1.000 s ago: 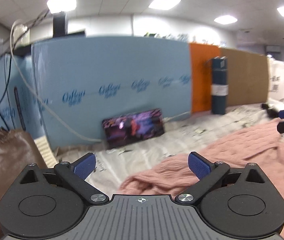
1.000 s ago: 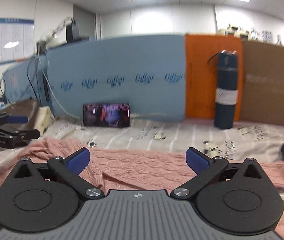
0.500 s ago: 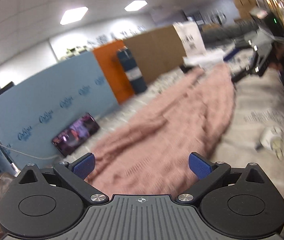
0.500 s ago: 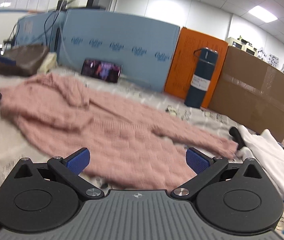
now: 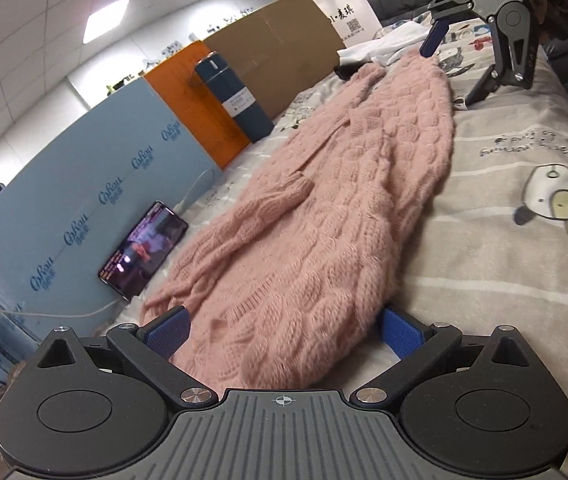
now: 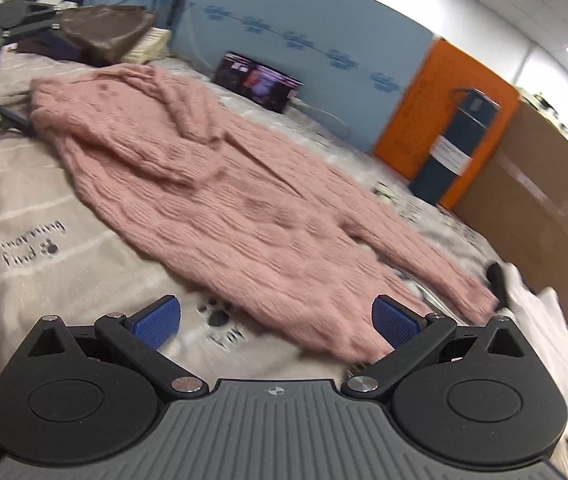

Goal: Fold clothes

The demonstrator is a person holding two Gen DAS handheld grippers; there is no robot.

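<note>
Two grippers are working at opposite ends of a pink knitted sweater (image 5: pixel 336 184) that is lying stretched out along a printed bedsheet (image 5: pixel 524 184). Nearest to me, the left gripper (image 5: pixel 282 330) is hovering low with its jaws spread wide, and the near end of the sweater is bunching up in the gap between its blue pads (image 5: pixel 166 330); neither pad is pinching the wool, so it is gripping nothing. Far along the bed the right gripper (image 5: pixel 460 36) is hanging over the sweater's other end, one blue pad pointing down just beside the knit.

From the right gripper's own view, its jaws (image 6: pixel 276 322) are also standing wide apart and are closing on nothing; the sweater's hem (image 6: pixel 324 320) is lying between the pads and toward the right one, over the sheet's printed letters. One sleeve (image 6: pixel 424 264) is trailing out toward a heap of white cloth (image 6: pixel 532 304).

Behind the sweater, a phone (image 5: pixel 144 252) with a lit screen is leaning against a blue foam board (image 5: pixel 84 184). Further along, a dark blue flask (image 5: pixel 236 96) is standing in front of an orange panel (image 5: pixel 188 96) and a cardboard sheet (image 5: pixel 276 52). A brown bag (image 6: pixel 104 28) is sitting at the far corner near the left gripper.
</note>
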